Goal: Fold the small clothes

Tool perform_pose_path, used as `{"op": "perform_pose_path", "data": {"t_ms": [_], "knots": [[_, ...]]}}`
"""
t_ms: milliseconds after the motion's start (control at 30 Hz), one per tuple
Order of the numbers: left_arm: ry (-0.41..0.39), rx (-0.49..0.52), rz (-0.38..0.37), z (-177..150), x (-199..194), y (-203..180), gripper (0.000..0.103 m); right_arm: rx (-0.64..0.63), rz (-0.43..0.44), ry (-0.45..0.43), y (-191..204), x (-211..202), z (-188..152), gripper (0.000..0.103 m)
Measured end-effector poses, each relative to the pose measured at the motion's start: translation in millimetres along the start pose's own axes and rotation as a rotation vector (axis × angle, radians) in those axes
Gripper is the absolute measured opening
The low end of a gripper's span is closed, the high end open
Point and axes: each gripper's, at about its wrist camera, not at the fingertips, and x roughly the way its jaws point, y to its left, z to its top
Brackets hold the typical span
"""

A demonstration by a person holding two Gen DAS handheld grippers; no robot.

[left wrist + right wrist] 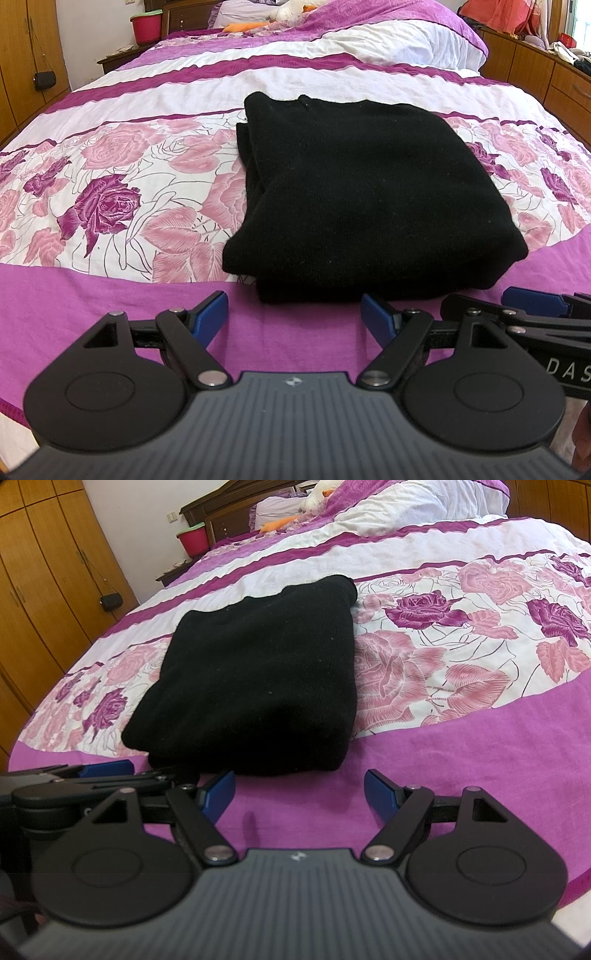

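A black knit garment (365, 195) lies folded into a thick rectangle on the floral purple bedspread (110, 192); it also shows in the right wrist view (255, 686). My left gripper (295, 314) is open and empty, just short of the garment's near edge. My right gripper (299, 794) is open and empty, also just short of that edge. The right gripper's blue pad (532, 301) shows at the left view's right side, and the left gripper's pad (107, 768) at the right view's left side.
Pillows and a rumpled quilt (399, 40) lie at the head of the bed. A red bucket (146, 26) stands on a bedside table. Wooden wardrobes (44, 572) line the left wall, and a wooden dresser (554, 70) with clutter stands to the right.
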Motion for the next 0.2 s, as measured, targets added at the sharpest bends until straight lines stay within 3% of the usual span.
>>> {"op": "perform_pose_path", "data": {"t_ms": [200], "knots": [[-0.001,0.0,0.0,0.3,0.2,0.5,0.083,0.001,0.0,0.0,0.3,-0.1,0.1,0.078]]}}
